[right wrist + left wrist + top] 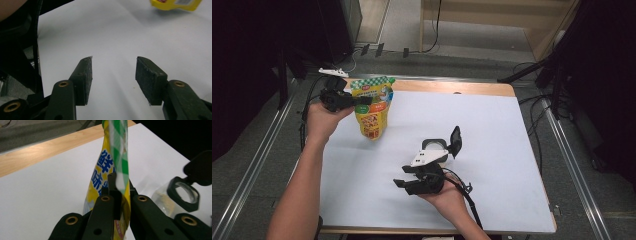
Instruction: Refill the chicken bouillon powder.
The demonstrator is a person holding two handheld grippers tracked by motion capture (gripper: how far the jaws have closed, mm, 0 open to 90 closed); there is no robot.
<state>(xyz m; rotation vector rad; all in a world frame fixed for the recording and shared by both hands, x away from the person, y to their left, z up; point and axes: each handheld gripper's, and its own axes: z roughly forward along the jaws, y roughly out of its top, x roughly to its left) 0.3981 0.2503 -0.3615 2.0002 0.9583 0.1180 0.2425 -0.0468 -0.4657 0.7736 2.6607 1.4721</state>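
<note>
A yellow food pouch with a green-checked top stands upright at the far left of the white sheet. My left gripper is shut on its top edge; in the left gripper view the jaws pinch the pouch edge-on. I cannot tell whether the pouch's bottom rests on the sheet. My right gripper is near the front middle, pointing left, open with nothing between its pads. The pouch's bottom shows far ahead of it.
A clear jar with its black flip lid open stands just behind the right gripper, and also appears in the left gripper view. The white sheet covers a wooden table with metal rails at both sides.
</note>
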